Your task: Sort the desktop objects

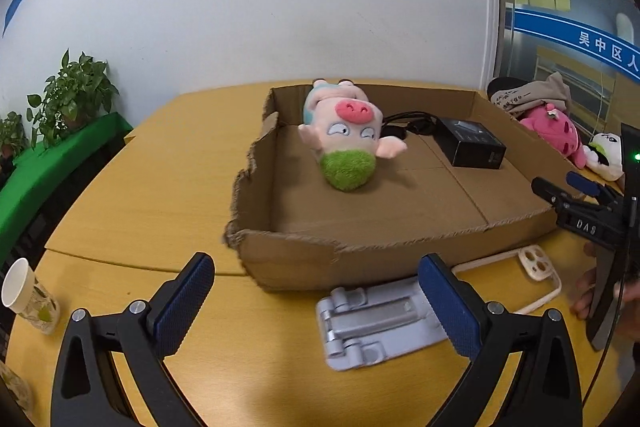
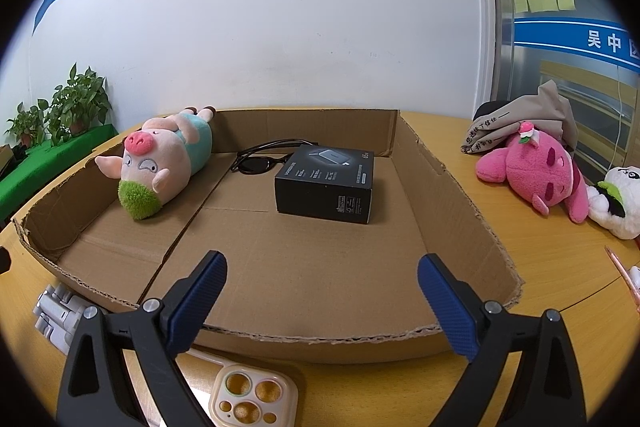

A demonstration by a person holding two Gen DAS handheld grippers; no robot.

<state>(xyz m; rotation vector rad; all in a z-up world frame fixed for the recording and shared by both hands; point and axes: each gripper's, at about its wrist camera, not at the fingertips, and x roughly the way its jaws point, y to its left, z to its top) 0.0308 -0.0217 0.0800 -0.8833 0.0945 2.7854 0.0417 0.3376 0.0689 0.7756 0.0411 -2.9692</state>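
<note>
Both tools are held low at the box's (image 2: pixel 460 183) near wall, left tool (image 1: pixel 316 301) and right tool (image 2: pixel 322 297) spread wide, nothing gripped. "DAS" can be read on the right one. Inside the box lie a pig (image 2: pixel 160 167), sunglasses (image 2: pixel 260 163) and a carton (image 2: pixel 326 187); a stand (image 1: pixel 376 323) and phone case (image 2: pixel 254 397) sit just outside its torn near edge on the tabletop (image 1: pixel 132 187).

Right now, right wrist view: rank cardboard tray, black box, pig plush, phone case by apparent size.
1. Cardboard tray, by far the largest.
2. Pig plush and black box: they look alike in extent, so no ranking.
3. Phone case, smallest as shown, but partly cut off by the frame edge and nearest the camera, so unsure.
</note>
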